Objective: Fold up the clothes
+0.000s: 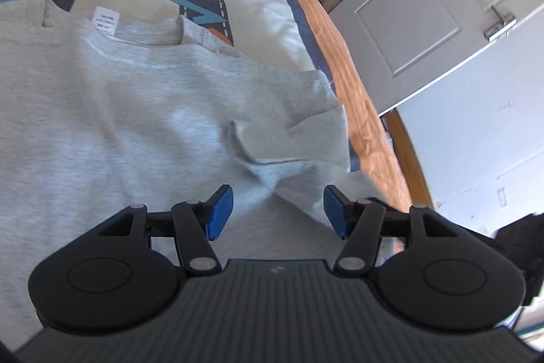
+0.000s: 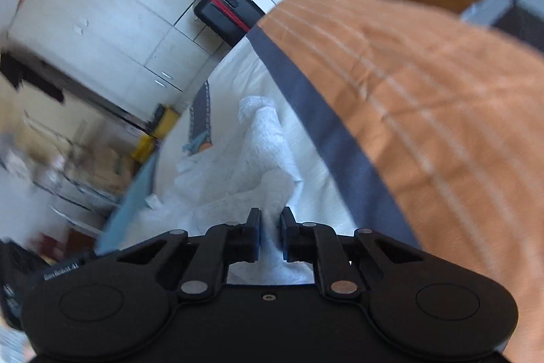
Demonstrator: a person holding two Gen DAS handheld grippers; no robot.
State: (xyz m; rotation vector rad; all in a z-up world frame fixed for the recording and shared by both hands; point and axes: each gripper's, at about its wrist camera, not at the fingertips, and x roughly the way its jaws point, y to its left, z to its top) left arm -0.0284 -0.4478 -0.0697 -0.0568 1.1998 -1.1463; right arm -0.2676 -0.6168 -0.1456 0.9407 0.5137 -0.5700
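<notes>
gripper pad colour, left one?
Blue pads on the left gripper; clearest in the left wrist view.

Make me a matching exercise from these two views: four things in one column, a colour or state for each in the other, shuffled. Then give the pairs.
Things:
1. left gripper
2. right gripper
3. sweatshirt
4. bedspread edge

Descriptions:
A. orange with pale stripes
B. open above the cloth
C. light grey, lying on the bed
D. closed on pale cloth

Pairs: 1-B, 2-D, 3-C, 4-A
</notes>
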